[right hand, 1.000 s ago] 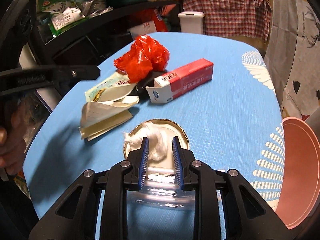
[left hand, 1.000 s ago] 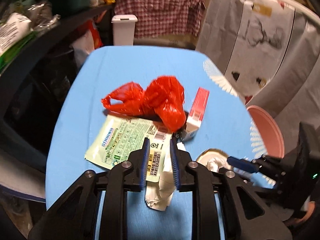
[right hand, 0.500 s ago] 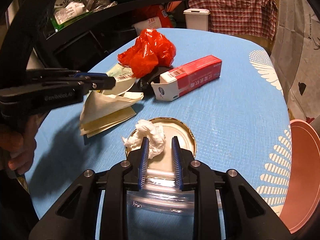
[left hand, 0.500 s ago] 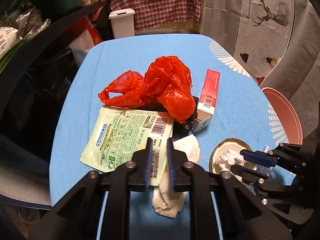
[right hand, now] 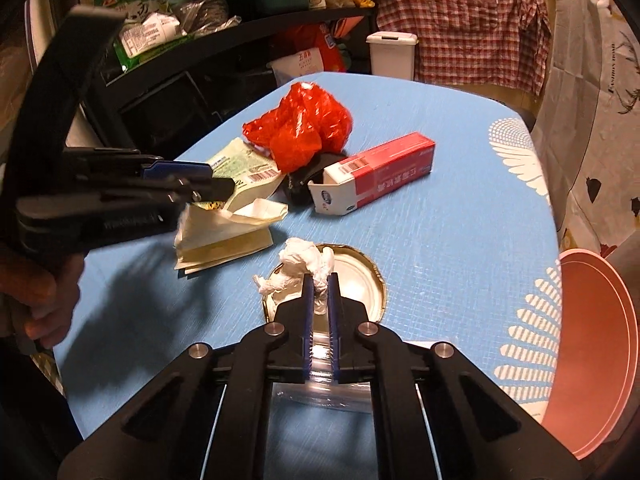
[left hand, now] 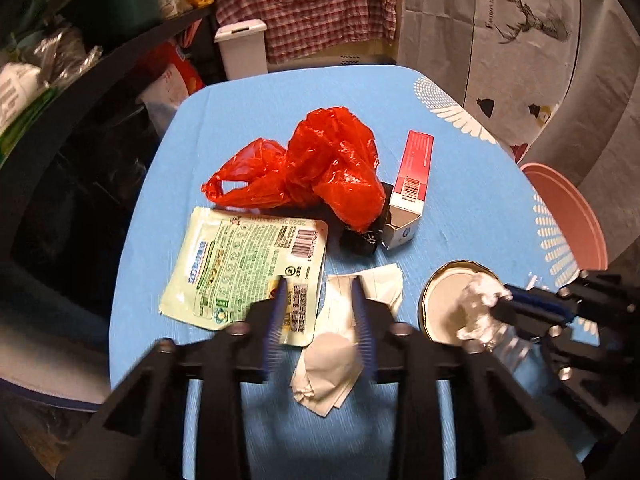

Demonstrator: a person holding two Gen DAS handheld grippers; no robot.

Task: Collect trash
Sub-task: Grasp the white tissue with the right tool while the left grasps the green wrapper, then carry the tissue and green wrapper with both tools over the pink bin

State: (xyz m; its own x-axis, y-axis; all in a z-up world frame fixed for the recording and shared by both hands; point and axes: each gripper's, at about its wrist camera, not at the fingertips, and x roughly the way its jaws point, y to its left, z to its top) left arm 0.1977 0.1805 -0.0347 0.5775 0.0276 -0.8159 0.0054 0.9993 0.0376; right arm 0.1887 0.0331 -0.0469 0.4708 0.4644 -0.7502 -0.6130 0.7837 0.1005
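Note:
Trash lies on a blue table (left hand: 248, 92). My right gripper (right hand: 320, 280) is shut on a crumpled white tissue (right hand: 306, 266) that sits on a round metal lid (right hand: 360, 284). My left gripper (left hand: 320, 292) is open above folded white paper (left hand: 340, 344), its jaws standing either side of the paper's far end. A pale green packet (left hand: 244, 268) lies just left of the paper. A crumpled red plastic bag (left hand: 320, 168) and a red and white carton (left hand: 412, 184) lie farther back. In the right wrist view the left gripper (right hand: 212, 188) hovers over the paper (right hand: 228, 232).
A pink bin (right hand: 588, 356) stands off the table's right edge. A small black object (left hand: 360, 236) lies between bag and carton. A clear plastic piece (right hand: 324, 384) lies under my right gripper. A white lidded bin (left hand: 242, 50) and dark cluttered shelves (right hand: 168, 52) stand beyond the table.
My right gripper has closed on the white tissue. My left gripper shut partway, then opened wide and shifted right over the folded paper.

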